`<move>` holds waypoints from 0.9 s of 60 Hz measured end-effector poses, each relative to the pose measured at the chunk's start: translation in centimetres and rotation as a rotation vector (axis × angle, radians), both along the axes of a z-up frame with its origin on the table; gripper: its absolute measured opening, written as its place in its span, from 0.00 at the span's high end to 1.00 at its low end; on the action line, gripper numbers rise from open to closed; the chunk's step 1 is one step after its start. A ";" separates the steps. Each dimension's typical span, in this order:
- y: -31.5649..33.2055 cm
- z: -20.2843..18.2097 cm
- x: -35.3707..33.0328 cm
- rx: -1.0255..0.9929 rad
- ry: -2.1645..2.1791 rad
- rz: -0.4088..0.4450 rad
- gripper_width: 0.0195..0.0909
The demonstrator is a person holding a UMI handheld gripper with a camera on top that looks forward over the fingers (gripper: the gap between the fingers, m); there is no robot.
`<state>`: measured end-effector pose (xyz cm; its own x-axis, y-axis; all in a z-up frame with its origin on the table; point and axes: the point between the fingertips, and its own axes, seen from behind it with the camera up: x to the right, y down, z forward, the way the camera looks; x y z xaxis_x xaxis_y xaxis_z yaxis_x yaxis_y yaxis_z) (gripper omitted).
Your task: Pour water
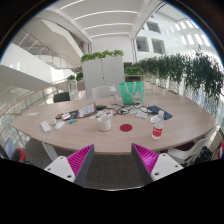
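The gripper (pixel 110 160) has two white fingers (pixel 68 165) with angular, wedge-shaped tips. Each finger carries a magenta pad (pixel 80 157) on its inner face, ribbed with fine parallel grooves.

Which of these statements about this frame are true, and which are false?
1. The gripper is shut on a bottle. False: its fingers are open and hold nothing.
2. A red coaster lies on the table, beyond the fingers. True.
3. The bottle with the red cap stands to the right of the red coaster. True.
4. The white cup stands between the fingers. False: it stands farther off on the table, left of the coaster.
5. A green bag stands at the far side of the table. True.
6. The table holds only the cup. False: papers and other items lie on it as well.
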<state>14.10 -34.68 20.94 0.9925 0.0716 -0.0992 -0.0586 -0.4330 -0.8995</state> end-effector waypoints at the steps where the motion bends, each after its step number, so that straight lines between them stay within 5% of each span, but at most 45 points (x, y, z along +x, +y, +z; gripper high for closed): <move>1: 1.7 -0.6 0.4 0.004 0.000 -0.007 0.13; 21: 3.9 -2.1 6.3 0.117 -0.062 -0.092 0.15; 40: 20.2 -8.1 20.5 0.183 -0.097 -0.205 0.15; 54: 28.9 -13.5 24.9 0.175 -0.076 -0.237 0.15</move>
